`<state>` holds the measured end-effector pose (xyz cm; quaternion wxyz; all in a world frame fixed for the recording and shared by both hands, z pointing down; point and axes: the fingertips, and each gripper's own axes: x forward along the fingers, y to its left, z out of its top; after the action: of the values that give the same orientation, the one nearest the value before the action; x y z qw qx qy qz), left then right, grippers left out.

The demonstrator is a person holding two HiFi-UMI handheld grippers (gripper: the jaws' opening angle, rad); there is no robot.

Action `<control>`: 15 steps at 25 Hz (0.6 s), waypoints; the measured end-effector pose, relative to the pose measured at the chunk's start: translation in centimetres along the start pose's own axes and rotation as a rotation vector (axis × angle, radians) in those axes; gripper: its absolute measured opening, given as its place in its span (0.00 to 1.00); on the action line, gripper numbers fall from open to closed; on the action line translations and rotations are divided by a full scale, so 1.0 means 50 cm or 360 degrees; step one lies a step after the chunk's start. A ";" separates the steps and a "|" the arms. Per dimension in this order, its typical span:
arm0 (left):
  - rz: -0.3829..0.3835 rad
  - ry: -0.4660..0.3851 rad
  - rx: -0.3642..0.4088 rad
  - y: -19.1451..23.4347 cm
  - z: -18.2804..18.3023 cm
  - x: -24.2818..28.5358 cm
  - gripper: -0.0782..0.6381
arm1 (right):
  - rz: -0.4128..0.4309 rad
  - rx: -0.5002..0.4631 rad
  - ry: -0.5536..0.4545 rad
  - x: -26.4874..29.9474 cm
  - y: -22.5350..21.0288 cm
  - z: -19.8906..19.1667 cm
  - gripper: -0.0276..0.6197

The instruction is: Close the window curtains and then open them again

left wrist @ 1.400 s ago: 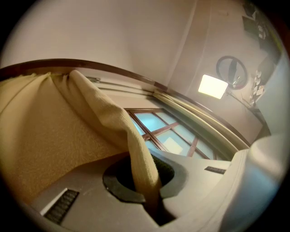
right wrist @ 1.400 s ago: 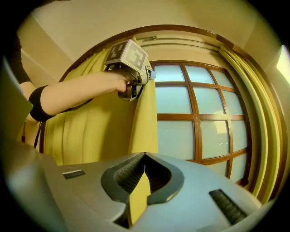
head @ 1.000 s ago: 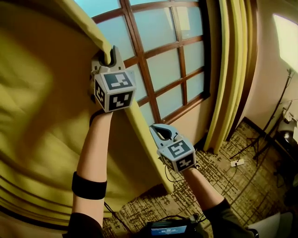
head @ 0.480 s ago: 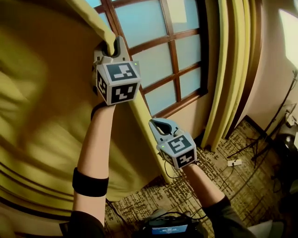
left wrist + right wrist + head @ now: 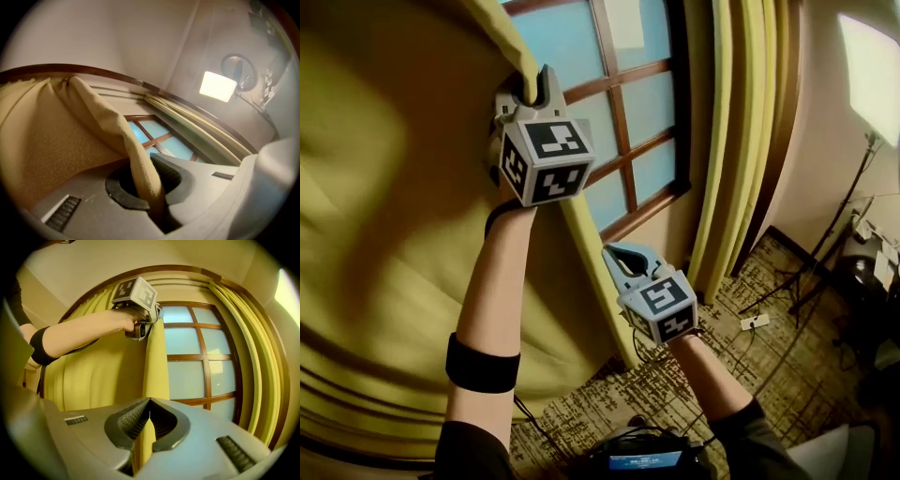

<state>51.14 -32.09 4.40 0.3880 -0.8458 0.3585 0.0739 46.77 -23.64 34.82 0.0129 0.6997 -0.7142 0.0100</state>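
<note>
Patterned brown carpet (image 5: 741,375) fills the lower right of the frame. On it lies 1 white power strip (image 5: 755,322), with a stand's thin dark legs (image 5: 811,281) planted just beyond. The yellow curtain (image 5: 394,281) hangs down to the carpet at lower centre.

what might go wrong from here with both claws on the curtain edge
The left claw and right claw pinch only the thin hem of the curtain; a hard tug may slip it free or strain the rail. The power strip on the floor at the right could trip the person.
</note>
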 end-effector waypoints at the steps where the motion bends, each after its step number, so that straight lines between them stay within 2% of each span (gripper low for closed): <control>1: -0.0002 -0.0018 -0.0001 -0.004 0.006 0.007 0.12 | -0.0014 0.0009 -0.0009 0.002 -0.010 -0.002 0.07; 8: -0.0052 -0.0134 -0.0010 -0.060 0.043 0.057 0.12 | -0.0086 0.0046 -0.0030 0.024 -0.075 -0.040 0.07; 15: -0.0008 -0.0102 0.0002 -0.068 0.035 0.083 0.12 | -0.0063 0.0072 -0.0020 0.026 -0.108 -0.037 0.07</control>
<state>56.73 -31.61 3.57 0.4002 -0.8436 0.3438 0.0998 52.17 -25.01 36.69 -0.0074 0.7138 -0.7000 0.0215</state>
